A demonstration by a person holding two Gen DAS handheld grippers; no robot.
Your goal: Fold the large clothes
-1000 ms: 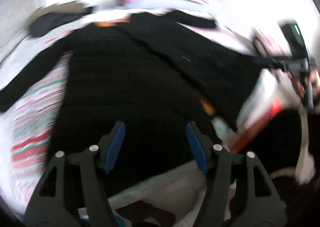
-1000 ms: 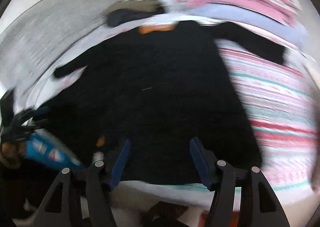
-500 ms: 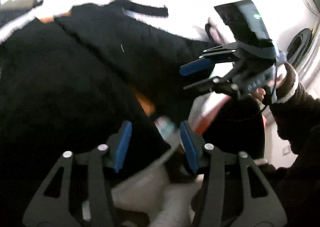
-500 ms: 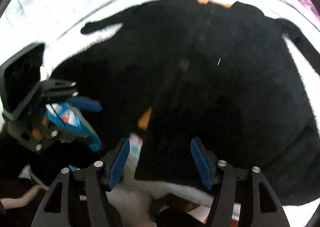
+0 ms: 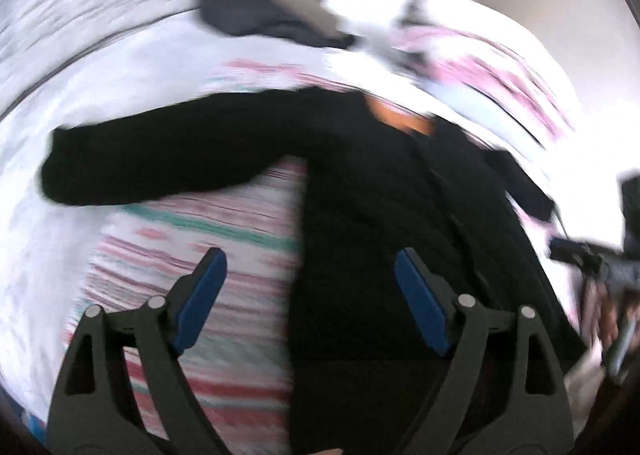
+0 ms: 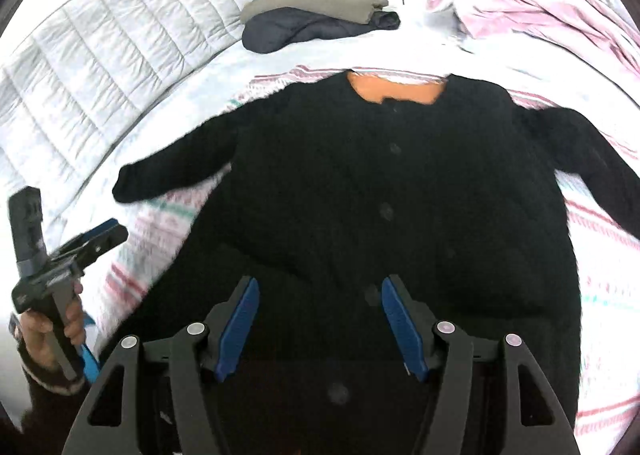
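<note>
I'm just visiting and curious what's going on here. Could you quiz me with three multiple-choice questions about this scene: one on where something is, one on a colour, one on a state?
1. Where do the folded clothes lie?
A. Beyond the cardigan's collar, near the headboard
B. On the cardigan's front
C. On the floor

2. What colour shows inside the neckline?
A. Green
B. Orange
C. Yellow

3. How do the right gripper's jaws stand?
A. Shut on a sleeve
B. Shut on the hem
C. Open, holding nothing

Answers:
1. A: the folded clothes sit past the black cardigan, by the quilted headboard.
2. B: the orange lining fills the neck opening.
3. C: the right gripper hangs over the lower front with its blue pads apart and no cloth between them.
</note>
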